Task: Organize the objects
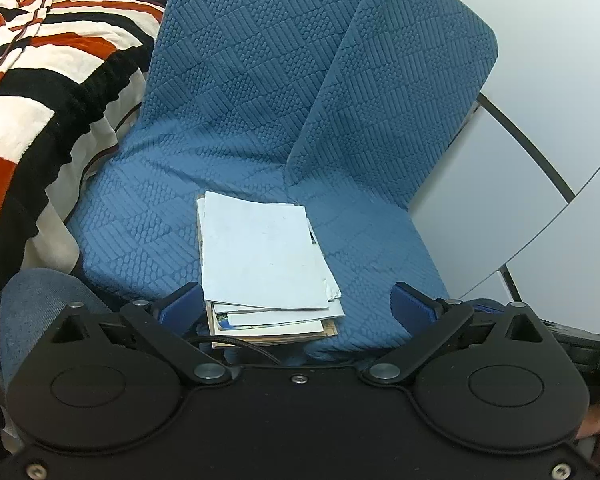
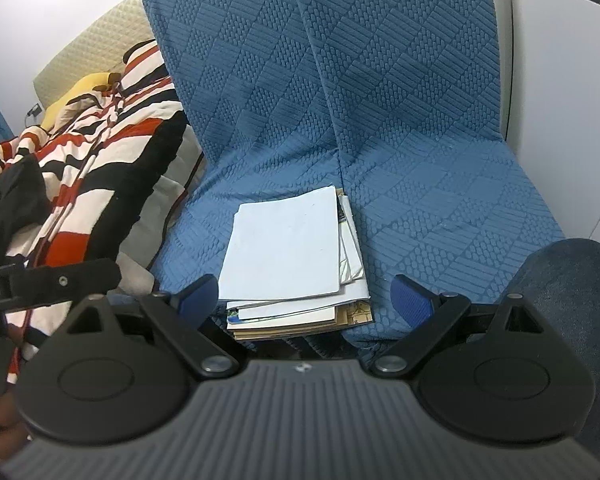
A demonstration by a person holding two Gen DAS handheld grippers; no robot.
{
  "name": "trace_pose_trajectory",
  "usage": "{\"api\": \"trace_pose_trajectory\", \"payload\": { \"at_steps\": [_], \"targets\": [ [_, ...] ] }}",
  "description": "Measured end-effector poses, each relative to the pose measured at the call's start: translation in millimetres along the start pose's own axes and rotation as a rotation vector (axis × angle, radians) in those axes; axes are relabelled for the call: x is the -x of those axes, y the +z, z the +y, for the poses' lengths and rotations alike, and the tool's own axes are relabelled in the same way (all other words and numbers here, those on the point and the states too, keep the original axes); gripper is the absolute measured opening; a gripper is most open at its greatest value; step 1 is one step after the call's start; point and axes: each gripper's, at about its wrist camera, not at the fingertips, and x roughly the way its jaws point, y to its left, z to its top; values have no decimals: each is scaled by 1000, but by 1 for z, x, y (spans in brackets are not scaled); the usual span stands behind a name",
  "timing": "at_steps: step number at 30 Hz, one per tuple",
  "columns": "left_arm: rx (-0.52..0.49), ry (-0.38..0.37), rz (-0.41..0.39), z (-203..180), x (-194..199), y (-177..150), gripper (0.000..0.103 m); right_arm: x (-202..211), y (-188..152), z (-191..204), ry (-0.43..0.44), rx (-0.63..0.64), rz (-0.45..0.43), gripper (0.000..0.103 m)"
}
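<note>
Holding both claws above the front edge of the chair seat (image 1: 148,224), I am looking down at the stack of papers (image 1: 260,256), which is lying on the blue seat cover directly ahead of the left claw (image 1: 296,304) and between its two blue fingertips (image 1: 180,304). That claw is spread wide and gripping nothing. The right claw (image 2: 304,300) is likewise spread and empty, with the same stack (image 2: 284,252) sitting just ahead of it and slightly toward its left finger.

I am noting that the stack is uneven: the white top sheet is lying askew, and lower booklets are poking out on the side nearer the right finger of each claw.

I am judging the main risk to be a partial grip. Pinching only the upper sheets would likely leave the rest behind or fan them across the seat. The near edge of the stack is overhanging the seat front, so a forward nudge could spill loose sheets. The striped blanket (image 1: 40,60), lying off to the left of both claws, could snag a wide finger.
</note>
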Motion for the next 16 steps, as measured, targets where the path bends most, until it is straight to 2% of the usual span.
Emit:
{"api": "trace_pose_trajectory", "payload": {
  "at_steps": [16],
  "targets": [
    [-18, 9, 5, -3, -2, -1, 100, -1, 2, 0, 8, -4, 4, 94]
  ]
}}
